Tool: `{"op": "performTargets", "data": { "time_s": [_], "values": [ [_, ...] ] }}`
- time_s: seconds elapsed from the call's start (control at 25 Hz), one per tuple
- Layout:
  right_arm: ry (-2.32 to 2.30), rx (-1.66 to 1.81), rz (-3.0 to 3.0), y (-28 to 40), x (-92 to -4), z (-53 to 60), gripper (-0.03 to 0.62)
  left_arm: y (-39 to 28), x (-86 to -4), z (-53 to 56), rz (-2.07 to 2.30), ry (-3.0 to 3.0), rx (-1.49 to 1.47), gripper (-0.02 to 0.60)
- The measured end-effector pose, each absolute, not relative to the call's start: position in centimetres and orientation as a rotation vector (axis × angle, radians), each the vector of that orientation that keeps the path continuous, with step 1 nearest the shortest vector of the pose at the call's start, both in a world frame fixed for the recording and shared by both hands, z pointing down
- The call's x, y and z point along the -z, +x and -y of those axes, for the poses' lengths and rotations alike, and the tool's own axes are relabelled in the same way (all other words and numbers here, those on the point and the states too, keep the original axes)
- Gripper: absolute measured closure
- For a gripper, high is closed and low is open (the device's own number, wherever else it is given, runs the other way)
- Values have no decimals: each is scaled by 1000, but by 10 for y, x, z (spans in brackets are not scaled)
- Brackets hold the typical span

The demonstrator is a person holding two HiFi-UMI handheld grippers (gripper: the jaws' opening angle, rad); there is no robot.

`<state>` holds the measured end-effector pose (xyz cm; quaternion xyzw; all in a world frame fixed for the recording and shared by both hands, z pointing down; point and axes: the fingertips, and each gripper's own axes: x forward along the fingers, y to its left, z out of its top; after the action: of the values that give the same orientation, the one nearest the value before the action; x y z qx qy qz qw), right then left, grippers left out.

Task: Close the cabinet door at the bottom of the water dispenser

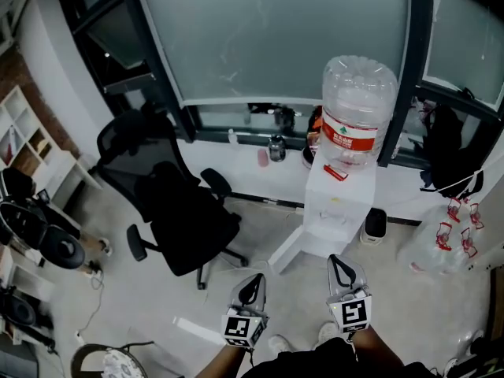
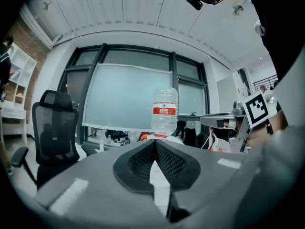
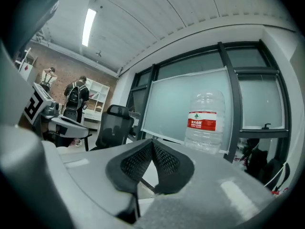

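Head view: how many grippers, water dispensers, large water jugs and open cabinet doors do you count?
grippers: 2 (left gripper, right gripper)
water dispenser: 1
large water jug: 1
open cabinet door: 1
Total: 5

Jaws mask the water dispenser [image 2: 158,178] (lower part mostly).

The pale floor [image 1: 150,305] bears a white water dispenser [image 1: 340,203] and black office chair [image 1: 181,215].
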<state>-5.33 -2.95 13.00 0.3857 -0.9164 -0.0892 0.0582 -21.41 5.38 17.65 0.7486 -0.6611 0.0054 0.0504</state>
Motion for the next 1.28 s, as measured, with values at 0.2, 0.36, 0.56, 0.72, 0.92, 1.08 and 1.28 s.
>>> {"op": "performTargets", "data": {
  "time_s": [0.2,0.36,0.56,0.72,0.92,1.08,1.28],
  "values": [
    [1172,258,2760,-44,-135,37,591,-207,-179,-38,2002,2300,-6,563],
    [1146,246,2769,-36,-137,44,591,-195,-180,-27,2001,2294,-9,563],
    [1106,215,2805,-28,-137,57,591,-183,-182,-8,2033,2257,-43,563],
    [1061,180,2822,-21,-145,72,591,-175,-187,6,2054,2220,-54,563],
    [1000,142,2834,-15,-157,87,591,-171,-194,19,2093,2157,-57,563],
    [976,139,2829,-20,-166,97,591,-169,-200,31,2087,2147,-59,563],
    [1010,170,2791,-33,-176,111,591,-178,-217,47,2034,2175,-66,563]
  ]
}}
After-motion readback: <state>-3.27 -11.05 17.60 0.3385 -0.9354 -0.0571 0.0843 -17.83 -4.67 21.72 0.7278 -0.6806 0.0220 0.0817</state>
